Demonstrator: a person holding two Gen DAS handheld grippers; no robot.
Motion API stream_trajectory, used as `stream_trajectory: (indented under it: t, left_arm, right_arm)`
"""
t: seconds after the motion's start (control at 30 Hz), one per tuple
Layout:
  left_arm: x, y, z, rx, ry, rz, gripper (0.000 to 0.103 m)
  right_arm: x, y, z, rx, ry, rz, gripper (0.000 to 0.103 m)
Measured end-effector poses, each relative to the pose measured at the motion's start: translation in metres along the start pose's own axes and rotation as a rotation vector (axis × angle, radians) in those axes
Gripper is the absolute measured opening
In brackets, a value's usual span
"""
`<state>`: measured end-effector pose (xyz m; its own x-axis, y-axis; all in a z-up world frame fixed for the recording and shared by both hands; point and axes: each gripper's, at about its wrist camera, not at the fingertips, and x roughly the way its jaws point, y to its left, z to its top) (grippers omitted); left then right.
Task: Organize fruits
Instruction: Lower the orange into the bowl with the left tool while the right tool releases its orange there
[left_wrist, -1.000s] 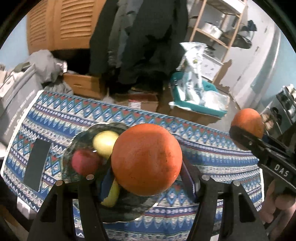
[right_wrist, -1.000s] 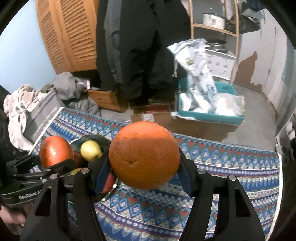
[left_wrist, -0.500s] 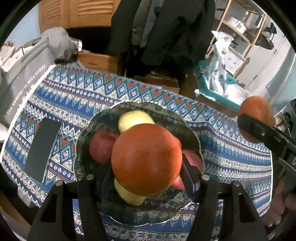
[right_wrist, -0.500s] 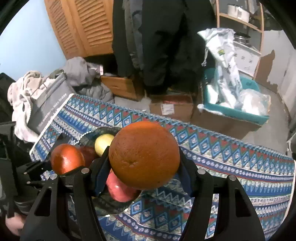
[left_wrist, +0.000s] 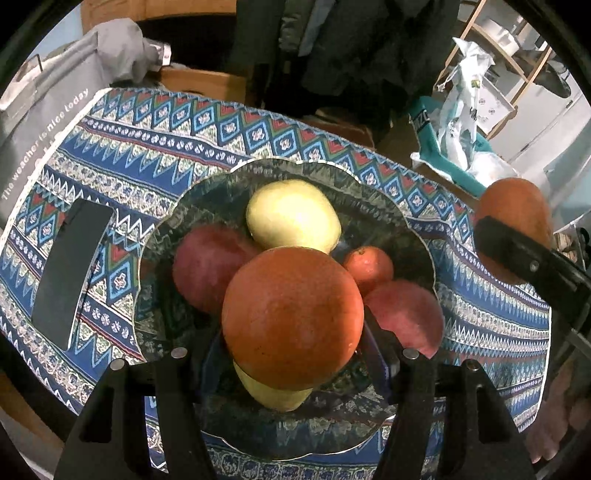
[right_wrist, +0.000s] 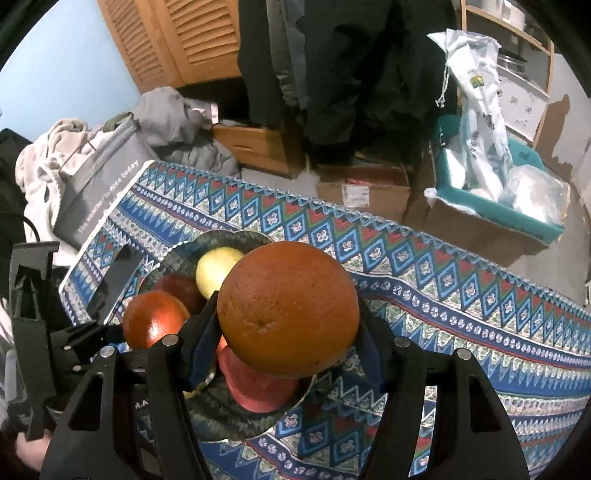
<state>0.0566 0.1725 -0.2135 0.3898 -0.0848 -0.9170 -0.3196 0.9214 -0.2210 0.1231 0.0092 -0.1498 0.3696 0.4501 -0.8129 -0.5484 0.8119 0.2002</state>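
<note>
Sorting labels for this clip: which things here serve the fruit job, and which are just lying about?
Job: left orange, right orange, bowl, yellow apple, red apples, small orange.
Lying about: black slab, grey bag, teal bin, cardboard box.

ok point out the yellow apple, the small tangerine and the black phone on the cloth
yellow apple (left_wrist: 293, 216), left wrist view, middle of its top
small tangerine (left_wrist: 368, 266), left wrist view, its centre
black phone (left_wrist: 72, 273), left wrist view, mid screen
</note>
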Motion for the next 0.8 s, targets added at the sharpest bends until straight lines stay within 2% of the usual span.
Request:
stream_trajectory:
  t: [0.1, 0.17, 0.23, 0.4, 0.57, 0.8]
  left_arm:
    - [-0.001, 0.000, 0.001, -0.004, -0.004, -0.013, 0.066]
    - [-0.006, 0.000, 0.002, 0.000, -0.025, -0.017, 0.071]
    - [-0.011, 0.000, 0.002, 0.005, -0.047, -0.006, 0.085]
    - [-0.020, 0.003, 0.002, 0.009, -0.058, 0.001, 0.085]
    - [-0.029, 0.014, 0.000, 0.002, -0.057, 0.047, 0.085]
    - [-0.051, 0.038, -0.014, -0.026, -0.073, 0.089, 0.085]
  right_arm:
    - [0.002, -0.003, 0.001, 0.012, 0.006, 0.005, 0.065]
    - [0.004, -0.003, 0.003, 0.017, 0.008, 0.010, 0.065]
    - [0.007, -0.003, 0.004, 0.015, 0.016, 0.017, 0.065]
    - [0.018, 0.000, 0.006, -0.001, 0.042, 0.020, 0.065]
    - [0.027, 0.005, 0.002, -0.007, 0.062, 0.031, 0.065]
    - [0.020, 0.022, -0.010, -0.044, 0.075, 0.039, 0.065]
